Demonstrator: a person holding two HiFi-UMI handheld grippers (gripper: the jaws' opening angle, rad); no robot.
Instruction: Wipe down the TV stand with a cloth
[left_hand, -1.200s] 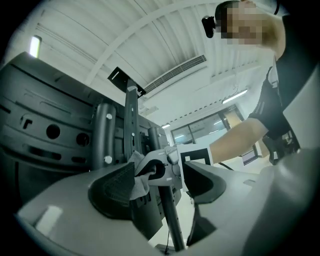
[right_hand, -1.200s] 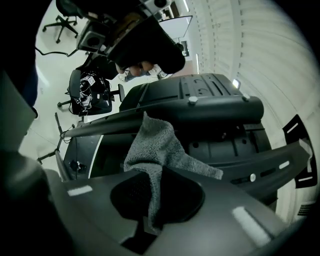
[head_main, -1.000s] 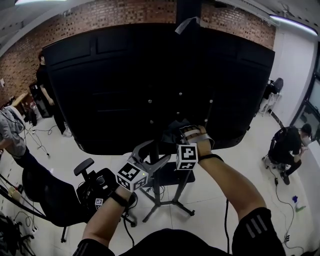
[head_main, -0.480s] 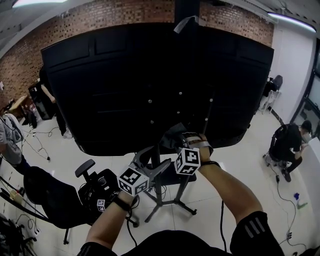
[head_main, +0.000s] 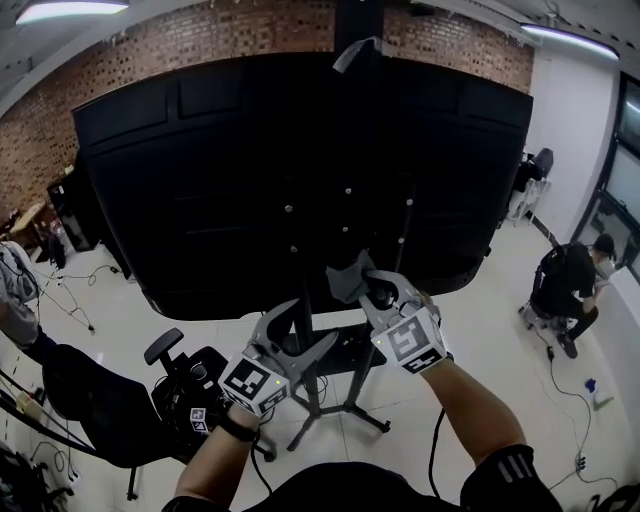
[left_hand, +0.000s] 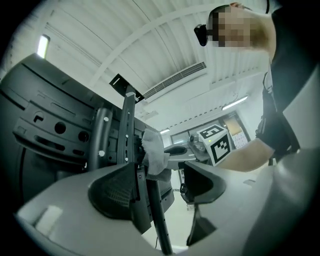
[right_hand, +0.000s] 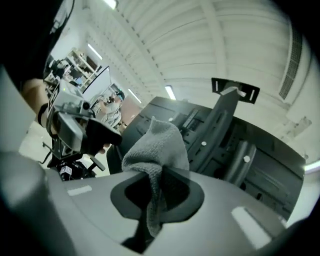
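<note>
The TV stand's black pole (head_main: 303, 305) rises to the back of a big black TV (head_main: 250, 170). My right gripper (head_main: 372, 292) is shut on a grey cloth (head_main: 345, 278). It holds the cloth beside the pole, just under the TV's lower edge. In the right gripper view the cloth (right_hand: 156, 150) bunches above the right gripper (right_hand: 157, 182), with the mount bracket (right_hand: 227, 107) behind. My left gripper (head_main: 298, 335) is open lower down, with the pole (left_hand: 155, 215) standing between its jaws, close to the left one. The left gripper view shows the cloth (left_hand: 155, 150) against the pole above the left gripper (left_hand: 160, 172).
The stand's legs (head_main: 350, 410) spread over the white floor. A black office chair (head_main: 165, 345) and gear sit at lower left. One person crouches at right (head_main: 565, 290), another stands at far left (head_main: 15, 300). Cables trail on the floor (head_main: 560, 390).
My right gripper has risen and rolled, so its marker cube now faces up, and it has lifted the cloth toward the TV's lower edge. The left gripper has shifted slightly up and right.
</note>
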